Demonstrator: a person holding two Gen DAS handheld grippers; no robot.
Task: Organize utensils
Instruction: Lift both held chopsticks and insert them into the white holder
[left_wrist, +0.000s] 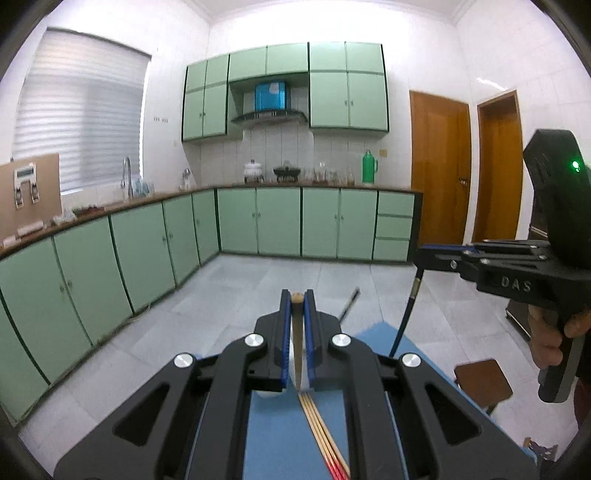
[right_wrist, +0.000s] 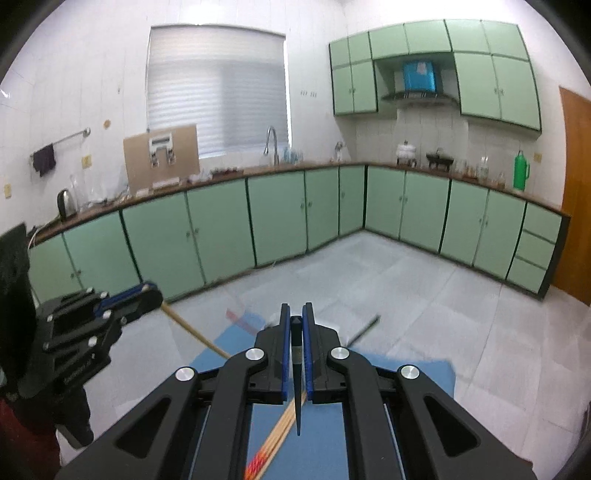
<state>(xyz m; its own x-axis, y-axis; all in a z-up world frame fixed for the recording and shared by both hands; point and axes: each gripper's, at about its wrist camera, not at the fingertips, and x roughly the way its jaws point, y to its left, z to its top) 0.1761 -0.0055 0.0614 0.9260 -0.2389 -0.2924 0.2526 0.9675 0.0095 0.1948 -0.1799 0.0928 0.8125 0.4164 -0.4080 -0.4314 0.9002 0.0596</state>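
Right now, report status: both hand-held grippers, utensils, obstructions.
Left hand-held gripper shut on wooden utensil. Right hand-held gripper shut on dark utensil. Chopsticks lie on blue mat below. Nothing obstructing.

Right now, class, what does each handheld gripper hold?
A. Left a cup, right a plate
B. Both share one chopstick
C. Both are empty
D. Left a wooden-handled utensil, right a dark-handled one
D: the left gripper is shut on a wooden-handled utensil, and the right gripper on a dark-handled utensil.

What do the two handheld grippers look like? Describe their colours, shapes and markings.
Both the left gripper and the right gripper are matt black, with angular cut-out arms, round silver bolts and blue-edged fingers. The right one's body carries raised letters "DAS" and a green light.
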